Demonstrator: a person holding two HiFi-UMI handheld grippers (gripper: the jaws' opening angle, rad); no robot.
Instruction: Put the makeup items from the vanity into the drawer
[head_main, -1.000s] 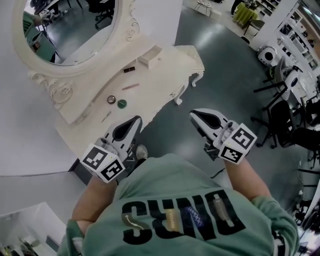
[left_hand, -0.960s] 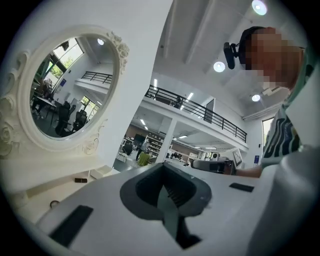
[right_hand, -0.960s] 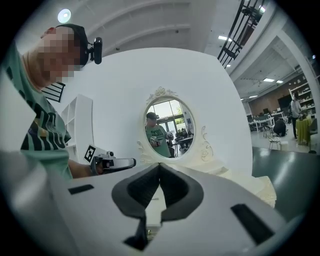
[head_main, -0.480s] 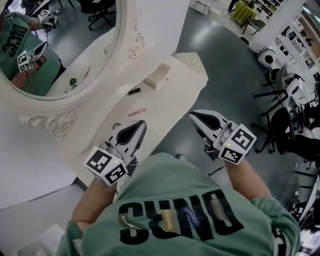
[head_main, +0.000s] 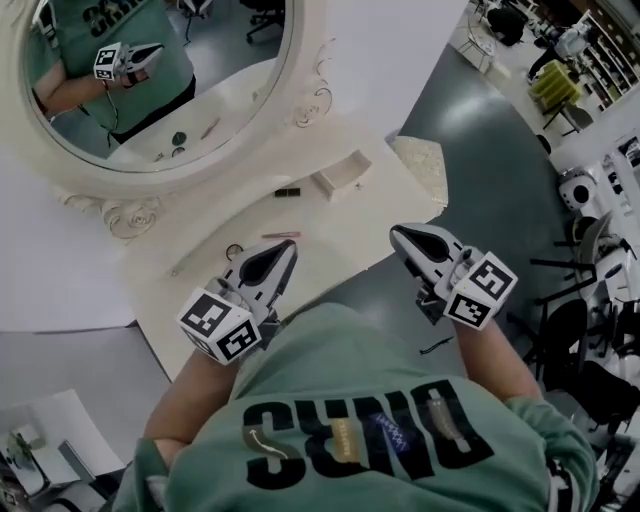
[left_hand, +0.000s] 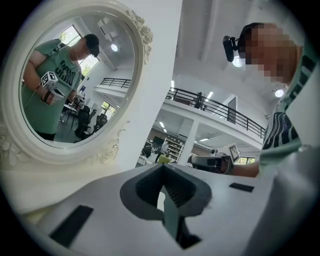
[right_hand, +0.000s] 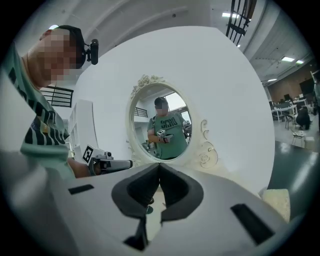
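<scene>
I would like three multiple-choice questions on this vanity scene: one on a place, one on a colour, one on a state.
1. Where does the pink pencil lie?
A. on the vanity top
B. on the floor
C. in a drawer

2. What colour is the mirror frame?
A. black
B. cream
C. blue

3. The left gripper is:
A. wide open
B. shut on a brush
C. shut, empty

Key: 1 A, it rests on the top beyond the left gripper; 2 B, the carved frame is cream; 3 C, its jaws meet with nothing between.
</scene>
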